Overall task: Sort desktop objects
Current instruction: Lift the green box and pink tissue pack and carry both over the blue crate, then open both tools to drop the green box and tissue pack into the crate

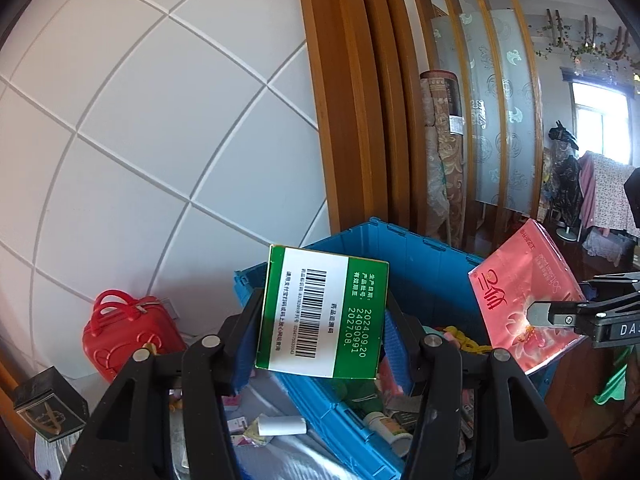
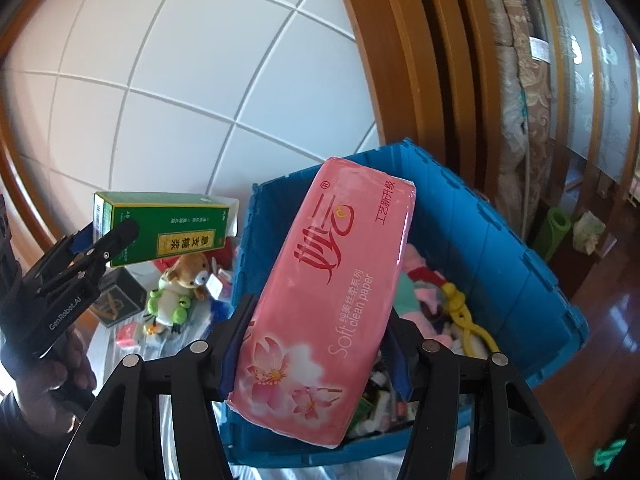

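A green-and-white cardboard medicine box sits clamped in the left gripper, jaws pressed to its sides, above a blue plastic crate full of clutter. Beside it, the right gripper has its jaws clamped on a pink plastic-wrapped tissue pack over the same crate. A red toy suitcase stands on the tabletop nearby.
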Tool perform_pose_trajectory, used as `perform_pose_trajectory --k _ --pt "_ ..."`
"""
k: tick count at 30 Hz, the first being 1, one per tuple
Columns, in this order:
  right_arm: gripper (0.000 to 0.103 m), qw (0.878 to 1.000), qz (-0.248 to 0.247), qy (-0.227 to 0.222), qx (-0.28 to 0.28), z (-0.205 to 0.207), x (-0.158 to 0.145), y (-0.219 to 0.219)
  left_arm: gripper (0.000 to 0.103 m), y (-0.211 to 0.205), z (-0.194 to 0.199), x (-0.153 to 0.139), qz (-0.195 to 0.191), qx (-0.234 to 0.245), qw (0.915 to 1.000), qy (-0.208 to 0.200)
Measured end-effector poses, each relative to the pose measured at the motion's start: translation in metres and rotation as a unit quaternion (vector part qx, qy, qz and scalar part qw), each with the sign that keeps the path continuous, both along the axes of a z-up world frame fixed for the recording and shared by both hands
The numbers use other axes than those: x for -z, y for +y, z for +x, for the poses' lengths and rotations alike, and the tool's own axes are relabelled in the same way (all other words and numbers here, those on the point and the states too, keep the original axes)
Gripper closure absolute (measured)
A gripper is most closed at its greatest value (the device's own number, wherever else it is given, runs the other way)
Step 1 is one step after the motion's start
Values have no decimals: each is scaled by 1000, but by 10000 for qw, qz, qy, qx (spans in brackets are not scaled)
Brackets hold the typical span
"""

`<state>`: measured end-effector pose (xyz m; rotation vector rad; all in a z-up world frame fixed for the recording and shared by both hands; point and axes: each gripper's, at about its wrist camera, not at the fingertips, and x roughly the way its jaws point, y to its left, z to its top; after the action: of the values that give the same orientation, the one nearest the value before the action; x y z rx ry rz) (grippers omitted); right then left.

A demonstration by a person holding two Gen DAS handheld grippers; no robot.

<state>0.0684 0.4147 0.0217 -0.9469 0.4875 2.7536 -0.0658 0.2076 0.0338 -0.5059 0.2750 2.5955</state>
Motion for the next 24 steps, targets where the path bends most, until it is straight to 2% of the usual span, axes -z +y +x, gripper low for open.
perform_pose_trajectory --k 11,24 --pt "46 9994 -56 -75 332 -5 8 43 50 59 -21 -1 41 540 9985 -28" --pt "46 9980 -132 -231 577 -27 23 88 50 98 -62 2 64 732 9972 -123"
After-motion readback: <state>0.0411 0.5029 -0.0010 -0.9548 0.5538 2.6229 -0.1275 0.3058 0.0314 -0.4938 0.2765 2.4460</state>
